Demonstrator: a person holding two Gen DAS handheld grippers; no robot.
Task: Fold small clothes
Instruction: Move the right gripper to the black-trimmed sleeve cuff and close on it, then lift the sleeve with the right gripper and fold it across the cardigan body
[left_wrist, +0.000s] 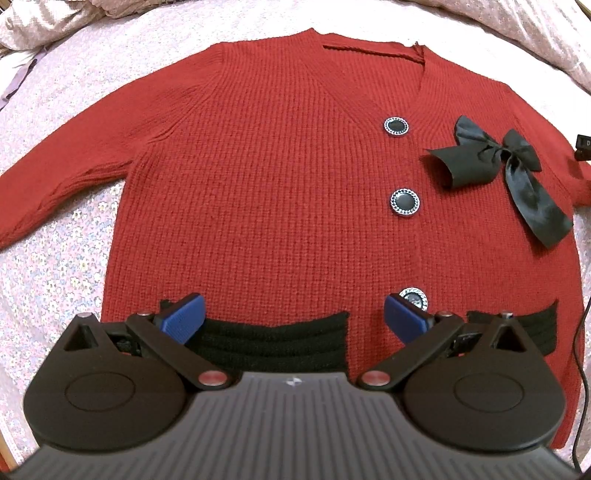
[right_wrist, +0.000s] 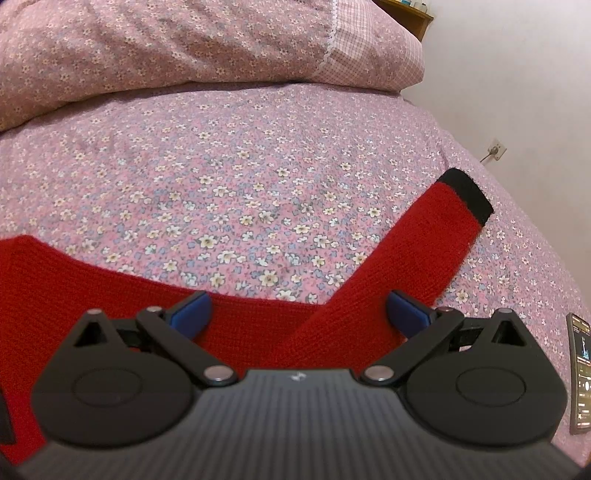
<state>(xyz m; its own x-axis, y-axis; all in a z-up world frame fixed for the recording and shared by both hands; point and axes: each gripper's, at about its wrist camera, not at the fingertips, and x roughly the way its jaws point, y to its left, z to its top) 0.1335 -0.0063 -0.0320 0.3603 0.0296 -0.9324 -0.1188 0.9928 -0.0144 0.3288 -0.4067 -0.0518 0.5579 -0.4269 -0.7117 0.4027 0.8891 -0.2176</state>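
Observation:
A small red knit cardigan (left_wrist: 277, 177) lies flat, front up, on the floral bedspread (left_wrist: 55, 266). It has black round buttons (left_wrist: 405, 202), a black bow (left_wrist: 506, 162) and black pocket trims (left_wrist: 273, 339). My left gripper (left_wrist: 293, 317) is open, hovering over the left pocket trim near the hem, holding nothing. My right gripper (right_wrist: 299, 314) is open over the cardigan's right shoulder, where the red sleeve (right_wrist: 406, 258) with a black cuff (right_wrist: 467, 195) stretches out to the upper right.
A floral duvet and pillow (right_wrist: 184, 48) are heaped at the far side of the bed. A phone (right_wrist: 581, 373) lies on the bed at the right edge. A black cable (left_wrist: 583, 369) runs along the cardigan's right side. A white wall (right_wrist: 517, 74) borders the bed.

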